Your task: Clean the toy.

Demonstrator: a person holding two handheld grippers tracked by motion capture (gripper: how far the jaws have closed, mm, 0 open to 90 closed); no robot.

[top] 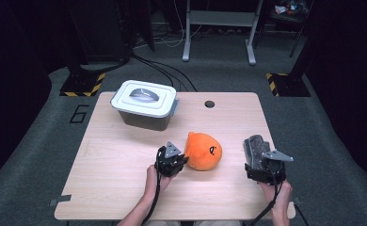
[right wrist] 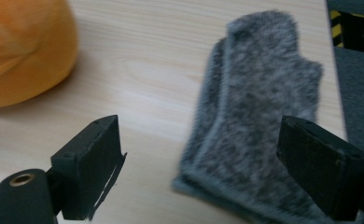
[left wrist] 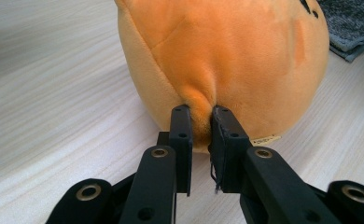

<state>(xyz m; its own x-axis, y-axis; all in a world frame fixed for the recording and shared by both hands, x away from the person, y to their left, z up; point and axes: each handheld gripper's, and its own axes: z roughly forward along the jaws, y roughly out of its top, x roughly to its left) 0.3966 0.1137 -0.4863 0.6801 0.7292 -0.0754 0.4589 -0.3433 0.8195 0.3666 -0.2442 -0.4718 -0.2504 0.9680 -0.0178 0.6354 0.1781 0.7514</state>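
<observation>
1. High view: an orange plush toy (top: pixel 203 151) lies on the wooden bench (top: pixel 120 165), near its middle and toward the person's side. The left gripper (top: pixel 181 160) sits just at the toy's left flank, touching it, with the person's hand (top: pixel 153 178) behind it. A grey folded cloth (top: pixel 255 147) lies near the bench's right edge, well apart from the toy, and the right gripper (top: pixel 261 170) is at the cloth's near end. A white-lidded box (top: pixel 145 104) stands toward the far left of the bench, apart from everything else.

2. Left gripper view: the jaws are clenched on a fold of the plush toy (left wrist: pixel 227 60), pinching a ridge of orange fabric low on its side, with the left gripper (left wrist: pixel 202 122) pressed right up against it. The toy rests on the bench (left wrist: pixel 54 93), and a small tag (left wrist: pixel 265 139) pokes out by the right-hand jaw. A corner of the grey cloth (left wrist: pixel 353 23) lies beyond the toy.

3. Right gripper view: the jaws of the right gripper (right wrist: pixel 201 149) stand wide and released, with nothing between the pads. The grey cloth (right wrist: pixel 259 107) lies flat on the bench (right wrist: pixel 143 60), partly under the gap, and the toy (right wrist: pixel 26 51) sits off at the upper left.
</observation>
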